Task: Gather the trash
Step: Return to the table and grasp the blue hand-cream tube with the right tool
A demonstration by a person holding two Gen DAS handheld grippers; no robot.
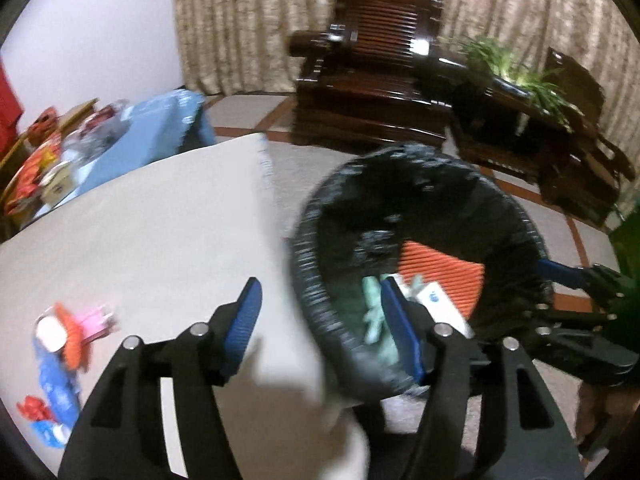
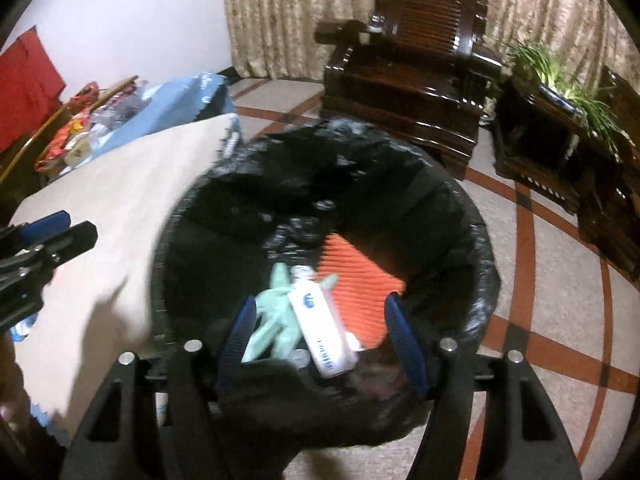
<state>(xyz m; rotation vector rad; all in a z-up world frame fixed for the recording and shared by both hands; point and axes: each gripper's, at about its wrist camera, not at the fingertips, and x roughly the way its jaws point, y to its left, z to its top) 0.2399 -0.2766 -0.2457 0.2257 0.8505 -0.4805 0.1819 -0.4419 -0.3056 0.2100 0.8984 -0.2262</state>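
Both grippers, the left gripper (image 1: 320, 300) and the right gripper (image 2: 320, 320), hovered over the bin (image 2: 486, 264) beside the table (image 1: 140, 248), fingers wide and empty, probably for dropping. A white tube (image 2: 320, 326) lay inside the bin; more wrappers (image 1: 66, 344) waited on the table.

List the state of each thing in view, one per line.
Bin: upright, lined with a black bag, holding trash.
White box: lying in the bin.
Wrappers: on the table, uncollected.
Left gripper: open, empty.
Right gripper: open, empty, over the bin.
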